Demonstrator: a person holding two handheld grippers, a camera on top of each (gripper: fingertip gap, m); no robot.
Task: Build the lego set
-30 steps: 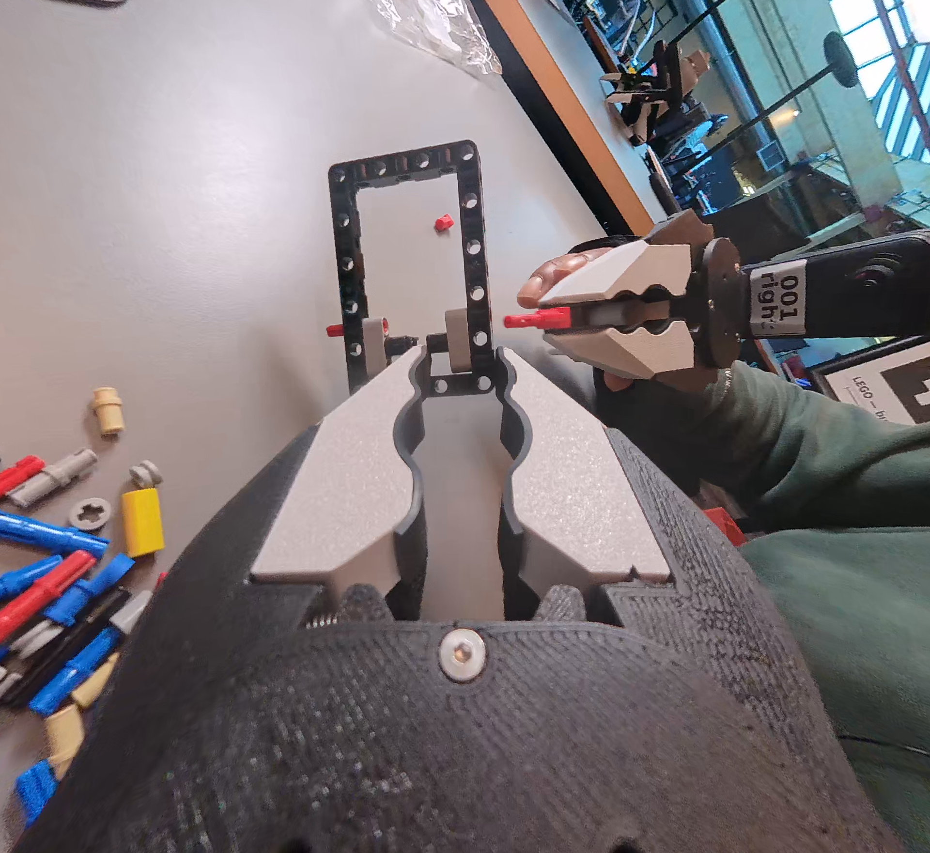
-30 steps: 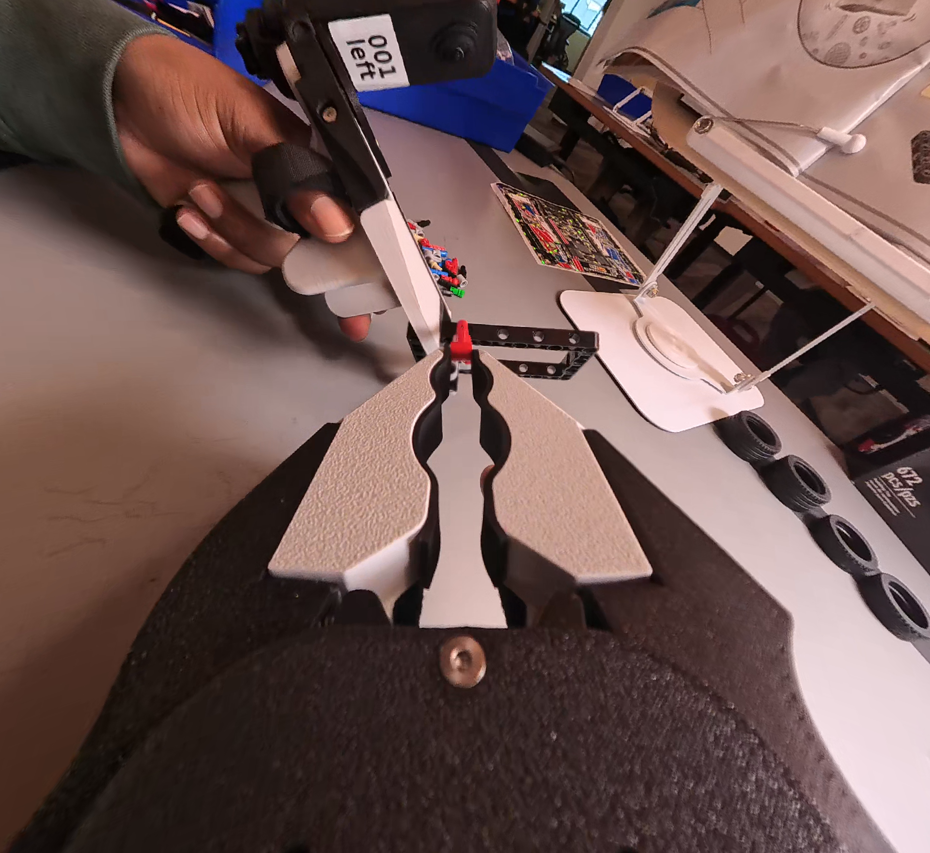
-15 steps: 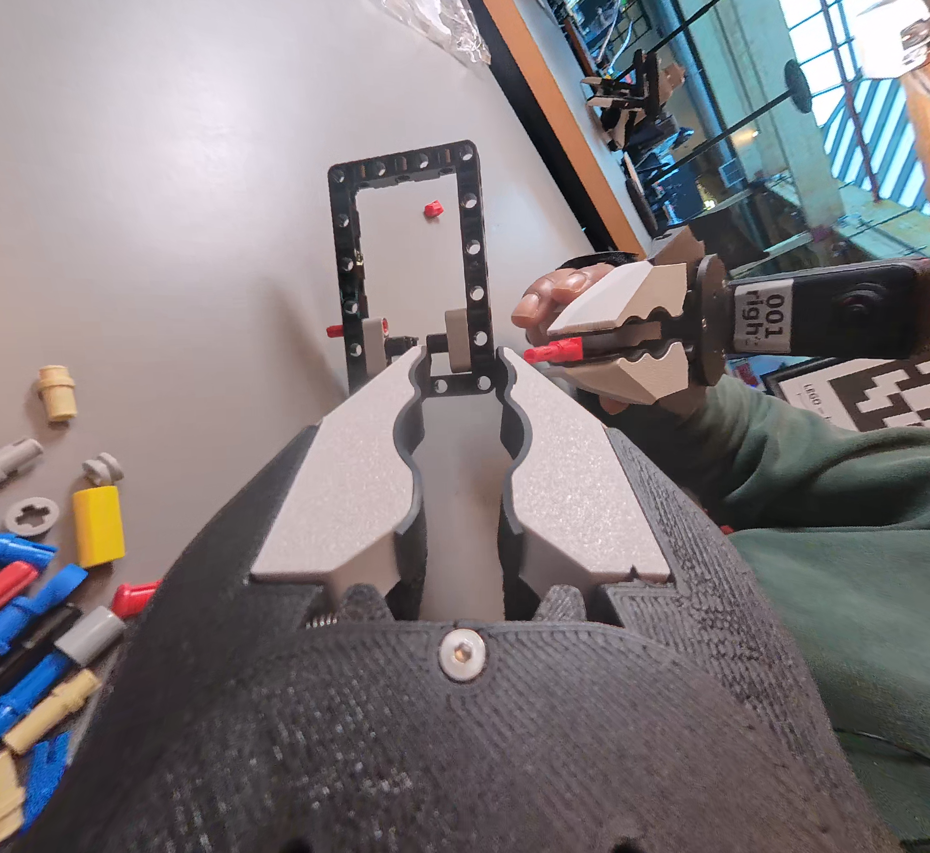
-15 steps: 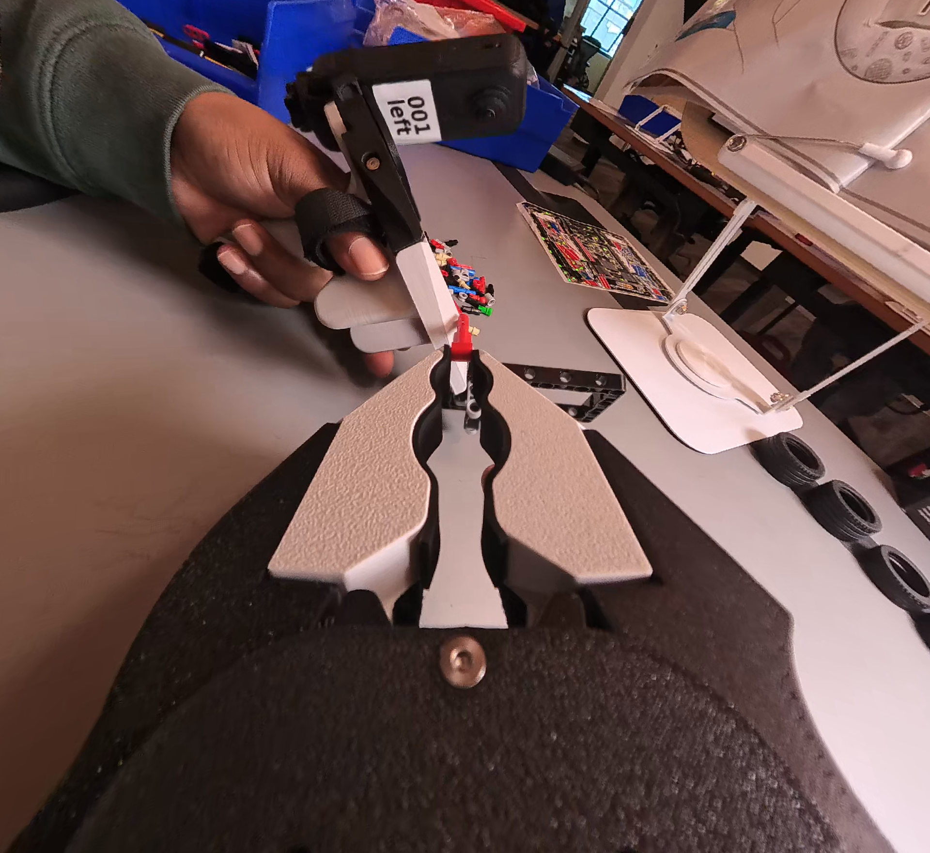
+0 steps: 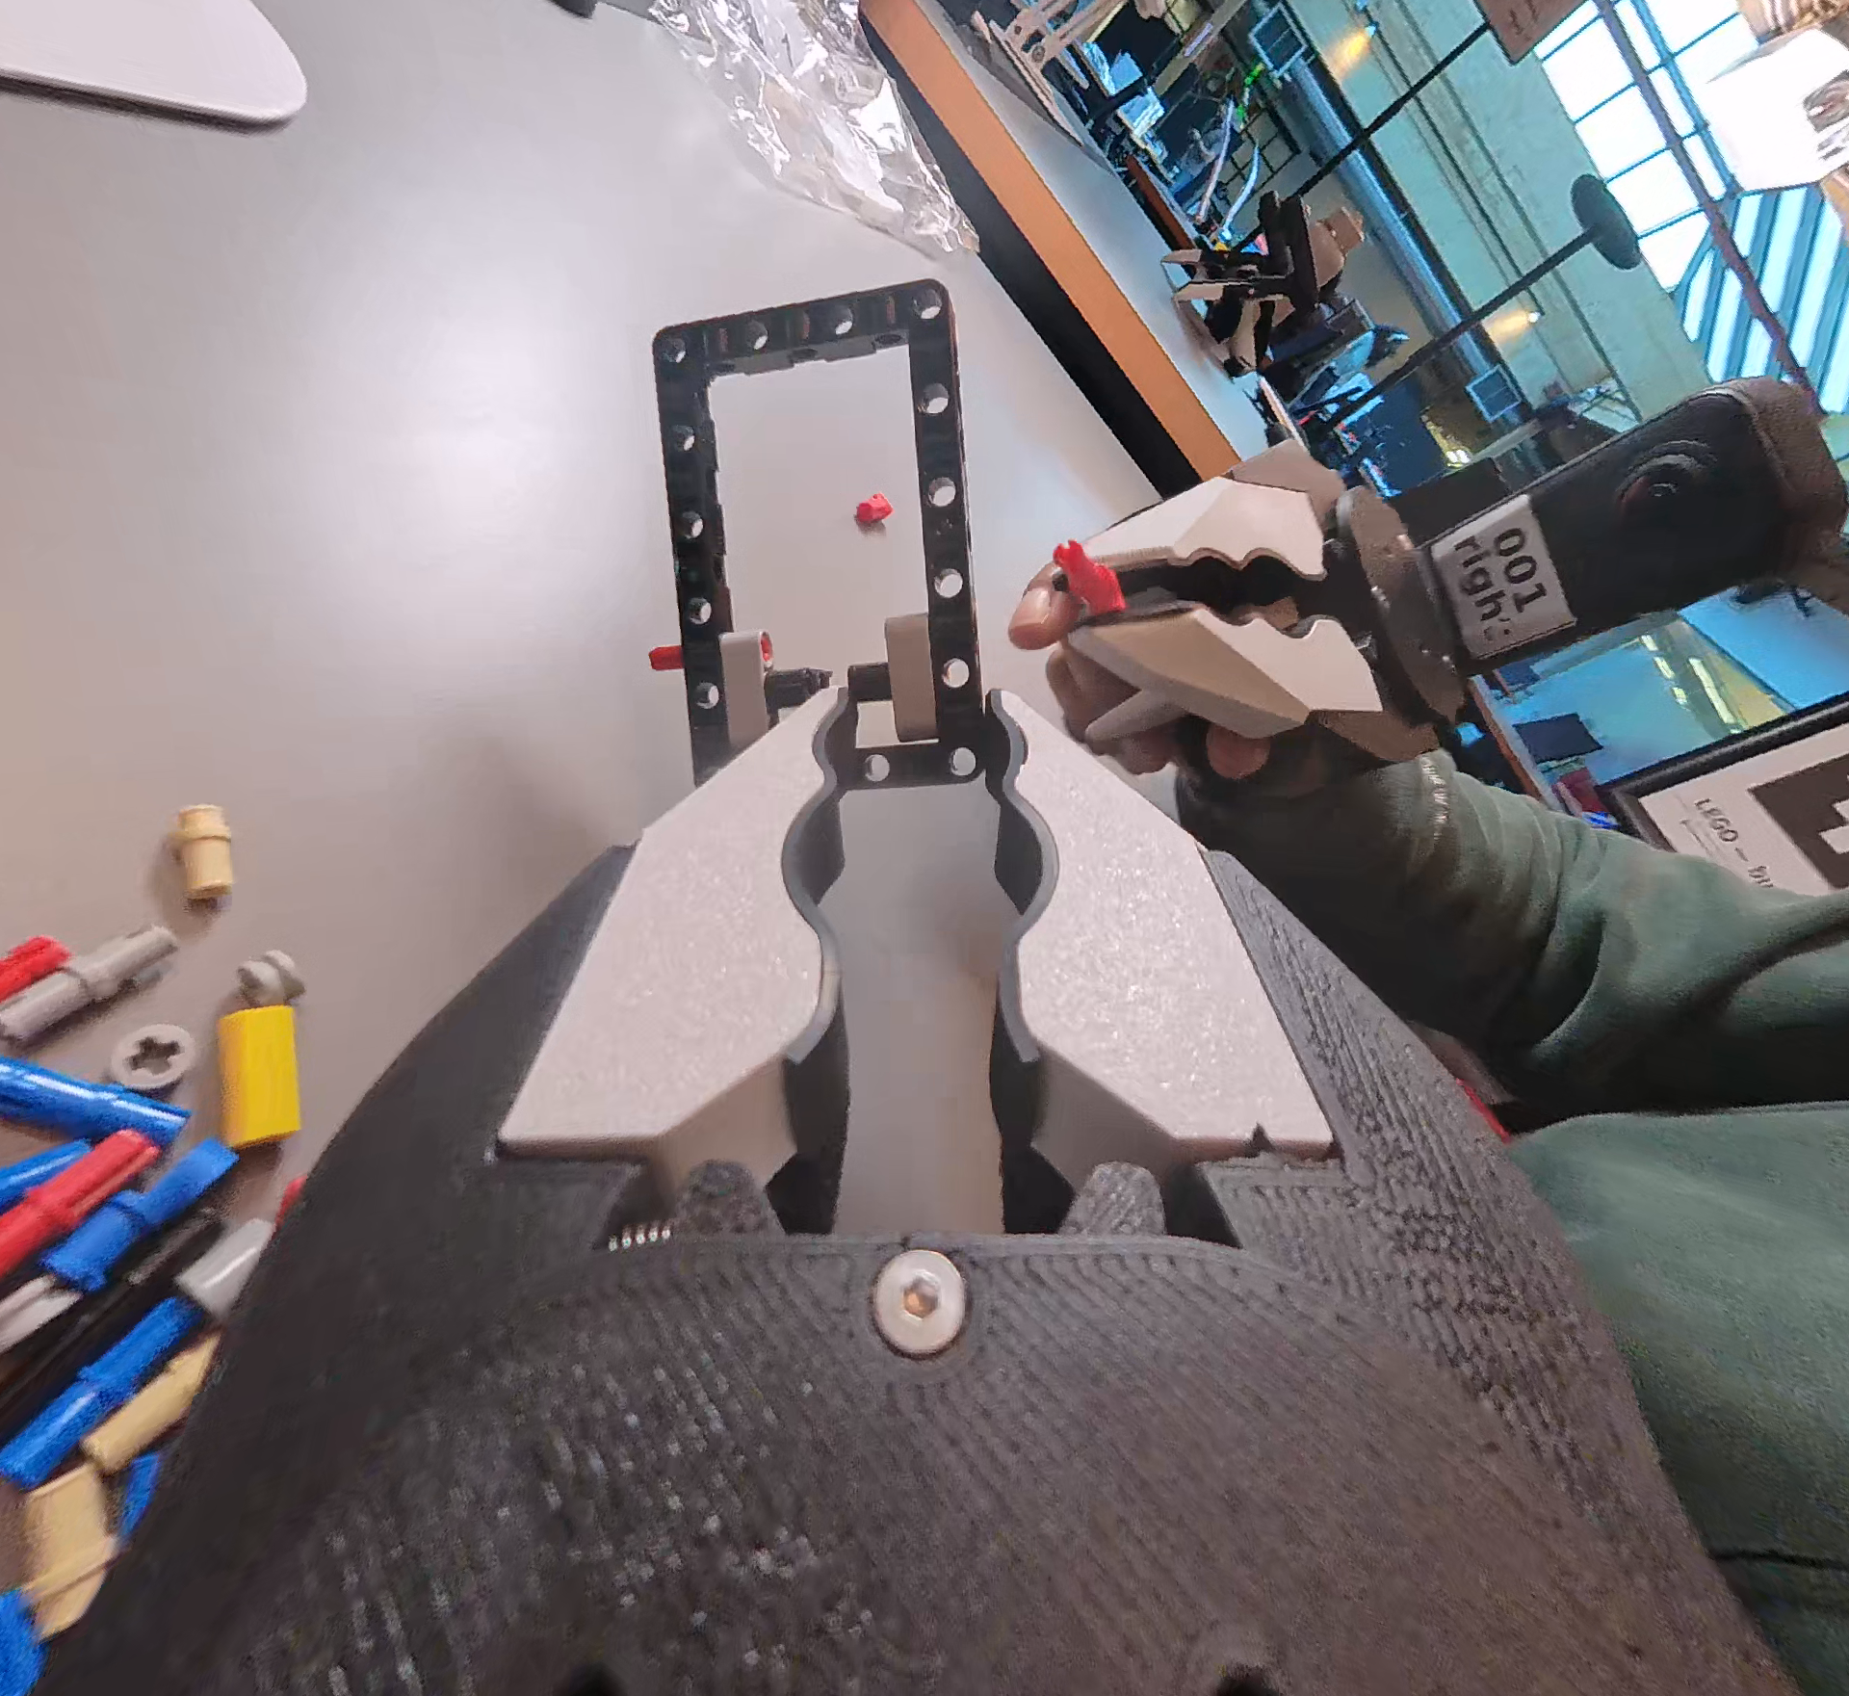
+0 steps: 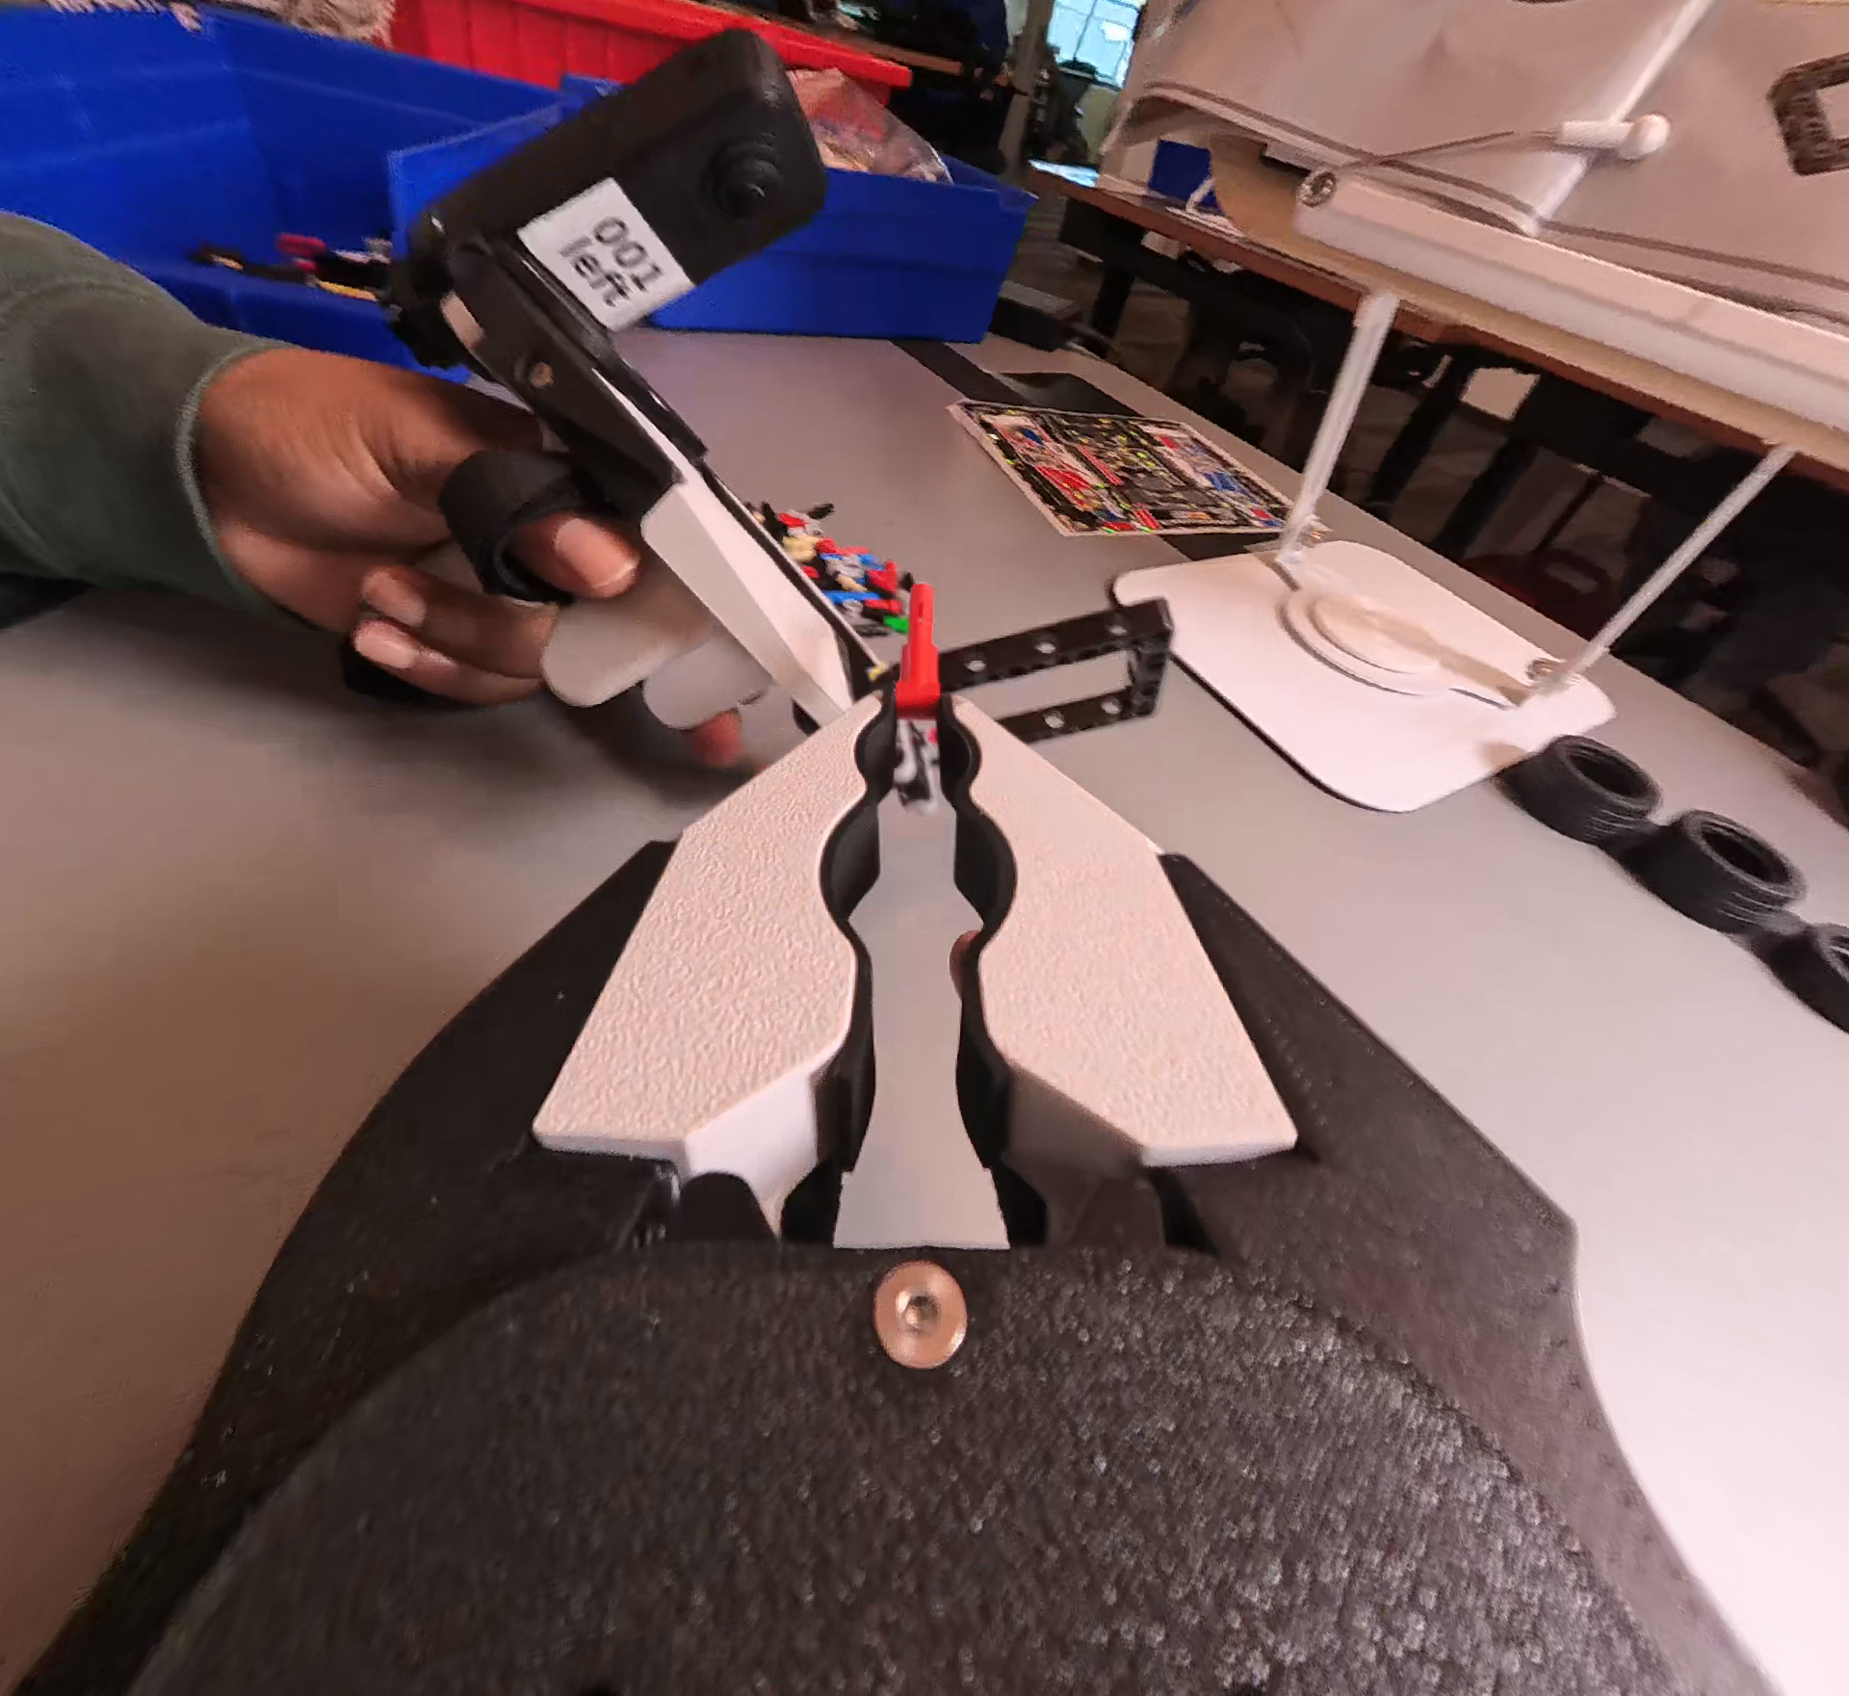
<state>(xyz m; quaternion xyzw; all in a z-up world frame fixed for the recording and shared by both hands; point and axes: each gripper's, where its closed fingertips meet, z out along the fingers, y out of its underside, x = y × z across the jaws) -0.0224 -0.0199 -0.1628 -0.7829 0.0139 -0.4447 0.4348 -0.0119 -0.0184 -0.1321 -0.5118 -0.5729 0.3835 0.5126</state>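
Left claw (image 5: 910, 727) clamps the near short end of the black rectangular holed Lego frame (image 5: 941, 487), which lies lengthwise on the grey counter (image 5: 400, 347). Right claw (image 5: 1086, 592) pinches a red plastic pin (image 5: 1083, 575) pointing sideways at the frame's right beam, just beside it.

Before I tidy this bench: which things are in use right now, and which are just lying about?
In use:
- black frame, clamped at its near end by the left gripper
- red pin, held in the right gripper

Lying about:
- loose pieces
- black tyres
- clear plastic bag
- blue bins
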